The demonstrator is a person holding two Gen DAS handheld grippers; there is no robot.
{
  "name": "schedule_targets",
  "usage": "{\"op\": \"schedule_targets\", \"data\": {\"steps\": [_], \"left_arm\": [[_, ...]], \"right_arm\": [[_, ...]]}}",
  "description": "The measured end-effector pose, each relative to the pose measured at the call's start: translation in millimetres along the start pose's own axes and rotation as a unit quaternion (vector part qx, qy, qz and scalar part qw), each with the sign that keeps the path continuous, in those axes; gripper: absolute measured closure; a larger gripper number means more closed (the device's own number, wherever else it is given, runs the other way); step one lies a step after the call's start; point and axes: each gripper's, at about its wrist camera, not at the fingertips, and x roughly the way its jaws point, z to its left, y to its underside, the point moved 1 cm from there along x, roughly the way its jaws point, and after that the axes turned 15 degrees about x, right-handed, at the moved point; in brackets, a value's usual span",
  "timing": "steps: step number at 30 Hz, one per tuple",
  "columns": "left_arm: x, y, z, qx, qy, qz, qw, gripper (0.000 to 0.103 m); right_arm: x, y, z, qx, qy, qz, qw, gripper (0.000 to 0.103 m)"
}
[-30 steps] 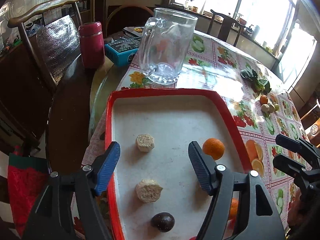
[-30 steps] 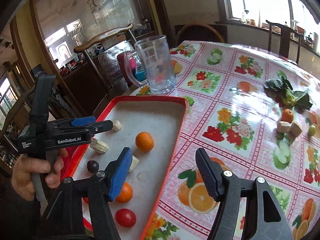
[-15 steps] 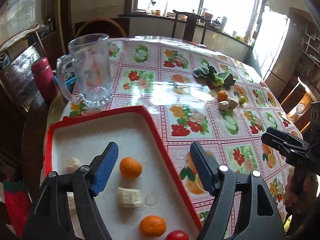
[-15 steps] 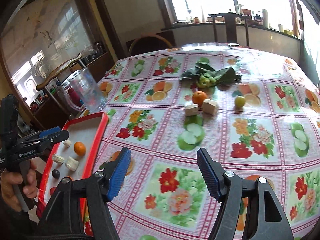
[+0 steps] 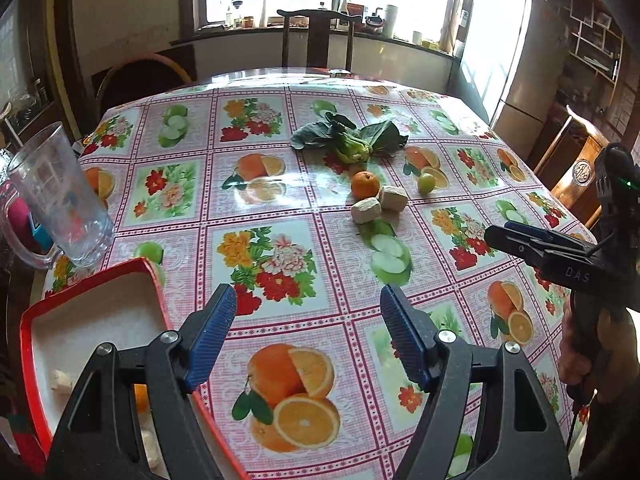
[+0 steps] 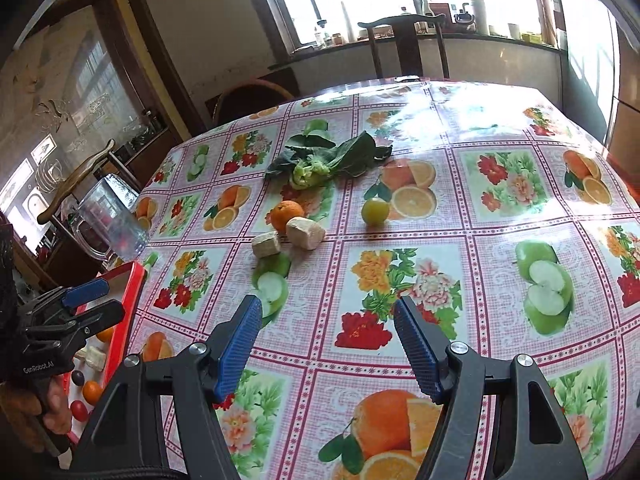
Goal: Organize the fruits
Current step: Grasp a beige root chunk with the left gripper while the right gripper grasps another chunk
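A round table (image 5: 280,184) covered in a glossy cloth printed with fruit and flowers fills both wrist views. Near its middle sits a small cluster of loose items: an orange (image 5: 364,184), two pale chunky pieces (image 5: 366,210) touching or nearly touching each other just in front of it, a small green fruit (image 5: 426,182) a little to the right, and a leafy green vegetable (image 5: 348,140) behind them. At the near left edge of the table stands a red tray (image 5: 36,360) that already holds several fruits and pale pieces, with a clear glass mug (image 5: 60,200) just beyond it. The left hand-held gripper (image 5: 308,340) hangs over bare cloth beside the tray, jaws apart and empty. The right hand-held gripper (image 6: 328,344) is likewise spread wide with nothing between its pads, pointing toward the cluster but well short of it. Judging from this, the main risk lies in the tight grouping: the orange touches one pale piece, so jaws closing on either could nudge its neighbour and send the round fruit rolling across the slick cloth. The printed oranges and apple halves could also be mistaken for real fruit. The mug stands close enough to the tray that a careless swing back might knock it.
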Motion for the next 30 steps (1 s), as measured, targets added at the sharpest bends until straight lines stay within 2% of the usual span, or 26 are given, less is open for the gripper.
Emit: {"op": "schedule_targets", "data": {"steps": [7, 15, 19, 26, 29, 30], "left_arm": [[36, -22, -17, 0.017, 0.006, 0.016, 0.9997, 0.029], [82, -42, -28, 0.021, 0.01, 0.034, 0.9992, 0.029], [95, -49, -29, 0.02, 0.013, 0.028, 0.9993, 0.029], [120, -58, -27, 0.016, 0.014, 0.033, 0.9992, 0.029], [132, -59, -25, 0.013, 0.02, 0.035, 0.9991, 0.035], [136, -58, -25, 0.011, 0.026, 0.039, 0.9989, 0.042]], "right_arm": [[29, -26, -11, 0.002, 0.01, 0.006, 1.0, 0.033], [62, -45, -3, -0.024, 0.02, 0.008, 0.999, 0.034], [79, -52, -5, -0.025, 0.023, 0.017, 0.999, 0.04], [91, -56, -9, -0.025, 0.028, 0.015, 0.999, 0.043], [87, -54, -12, -0.018, 0.017, 0.011, 1.0, 0.043], [85, -54, -12, -0.018, 0.015, 0.009, 1.0, 0.043]]}}
